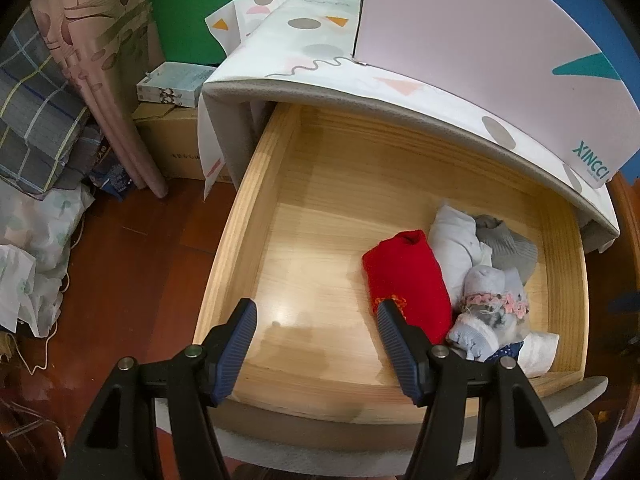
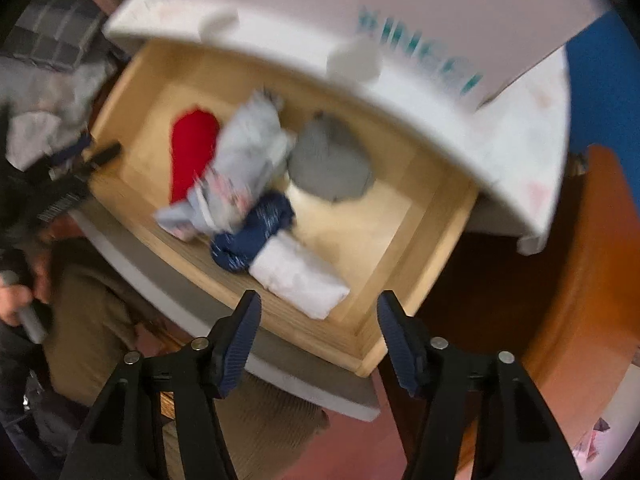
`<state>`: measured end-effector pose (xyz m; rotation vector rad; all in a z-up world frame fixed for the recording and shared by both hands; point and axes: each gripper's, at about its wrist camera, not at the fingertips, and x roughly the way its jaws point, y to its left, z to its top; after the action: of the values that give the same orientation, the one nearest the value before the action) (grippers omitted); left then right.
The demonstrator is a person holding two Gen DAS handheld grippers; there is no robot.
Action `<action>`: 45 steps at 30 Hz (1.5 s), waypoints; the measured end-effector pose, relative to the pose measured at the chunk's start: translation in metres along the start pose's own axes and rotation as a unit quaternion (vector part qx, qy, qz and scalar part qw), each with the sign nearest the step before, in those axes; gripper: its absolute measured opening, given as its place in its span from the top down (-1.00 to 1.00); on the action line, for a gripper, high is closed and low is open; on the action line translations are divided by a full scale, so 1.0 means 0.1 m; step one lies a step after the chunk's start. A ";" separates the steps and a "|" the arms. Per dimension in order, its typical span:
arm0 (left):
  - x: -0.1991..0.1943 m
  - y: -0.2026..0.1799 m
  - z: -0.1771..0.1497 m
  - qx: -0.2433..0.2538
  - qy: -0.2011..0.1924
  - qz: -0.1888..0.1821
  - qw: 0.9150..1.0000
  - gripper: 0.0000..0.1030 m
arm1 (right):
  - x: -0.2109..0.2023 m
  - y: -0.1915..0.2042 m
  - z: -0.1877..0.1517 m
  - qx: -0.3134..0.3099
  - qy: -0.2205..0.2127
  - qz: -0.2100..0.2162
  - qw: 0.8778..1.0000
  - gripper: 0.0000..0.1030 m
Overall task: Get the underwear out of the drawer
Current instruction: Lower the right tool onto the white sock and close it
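A pale box (image 1: 480, 40) is standing on top of the cabinet, and on its corner the teal word "XINCCI" is showing, upside down in the left wrist view; the smaller print under it is too small to read. The wooden drawer (image 1: 256, 208) is standing pulled out. The underwear is lying rolled in its right half: a red roll (image 1: 408, 276) with its long axis running from the drawer front toward the back, a white roll (image 1: 456, 244) just beside it, a grey one (image 1: 508, 244) behind, and a navy roll (image 2: 256, 232) touching a white roll (image 2: 300, 276) near the front wall. The left gripper (image 1: 316, 312) is hanging over the bare drawer floor, its jaws apart and empty. The right gripper (image 2: 318, 304) is hovering above the front right corner, jaws apart, gripping nothing.
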<state>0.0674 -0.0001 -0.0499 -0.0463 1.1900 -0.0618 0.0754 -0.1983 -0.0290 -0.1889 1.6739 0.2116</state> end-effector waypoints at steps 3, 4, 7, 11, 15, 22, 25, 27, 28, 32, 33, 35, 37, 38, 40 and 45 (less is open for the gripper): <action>0.00 0.01 0.01 0.001 0.001 -0.001 1.000 -0.25 | 0.24 0.00 0.05 -0.003 0.022 -0.002 1.000 -0.05; 0.00 0.01 0.01 0.001 0.001 -0.002 1.000 -0.25 | 0.32 0.01 0.07 -0.007 0.028 0.001 1.000 -0.05; 0.01 0.00 0.01 0.002 0.001 -0.002 1.000 -0.25 | 0.50 0.05 0.11 -0.021 0.042 -0.004 0.999 -0.05; 0.01 0.00 0.01 0.001 0.001 -0.004 1.000 -0.25 | 0.69 0.14 0.17 -0.039 0.058 -0.004 0.998 -0.05; 0.02 0.01 0.02 0.001 0.003 -0.005 1.000 -0.25 | 0.87 0.21 0.22 -0.063 0.071 -0.003 0.995 -0.08; 0.02 0.00 0.02 -0.002 0.003 -0.008 1.000 -0.25 | 1.07 0.19 0.26 -0.046 0.077 0.000 0.996 -0.15; 0.02 0.00 0.02 -0.002 0.003 -0.010 1.000 -0.25 | 1.08 0.05 0.25 0.000 0.065 0.005 0.998 -0.14; 0.02 0.00 0.02 -0.002 0.004 -0.010 1.000 -0.25 | 1.05 -0.08 0.25 0.033 0.056 -0.001 0.998 -0.14; 0.02 0.00 0.02 -0.002 0.003 -0.010 1.000 -0.25 | 1.04 -0.15 0.24 0.052 0.050 -0.005 0.997 -0.14; 0.02 -0.01 0.01 -0.001 0.001 -0.008 1.000 -0.25 | 0.99 -0.38 0.22 0.114 0.029 -0.017 0.993 -0.14; 0.02 -0.01 0.01 -0.002 0.001 -0.009 1.000 -0.25 | 0.98 -0.44 0.22 0.125 0.024 -0.018 0.992 -0.14; 0.02 -0.01 0.01 -0.002 0.001 -0.008 1.000 -0.25 | 0.95 -0.50 0.19 0.137 0.018 -0.019 0.990 -0.16; 0.02 -0.01 0.01 -0.002 0.001 -0.009 1.000 -0.25 | 0.92 -0.53 0.16 0.128 0.014 -0.005 0.992 -0.20; 0.02 -0.01 0.01 -0.002 0.001 -0.008 1.000 -0.25 | 0.90 -0.51 0.14 0.121 0.014 0.001 0.993 -0.20; 0.02 -0.01 0.01 -0.002 0.003 -0.009 1.000 -0.25 | 0.89 -0.42 0.11 0.102 0.017 0.006 0.995 -0.25; 0.03 -0.01 0.01 -0.001 0.008 -0.008 1.000 -0.25 | 1.04 -0.20 0.02 0.057 0.039 -0.030 0.997 -0.27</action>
<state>0.0693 -0.0013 -0.0521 -0.0580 1.2058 -0.0748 0.0710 -0.2169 -0.1329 -0.1631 1.7499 0.0631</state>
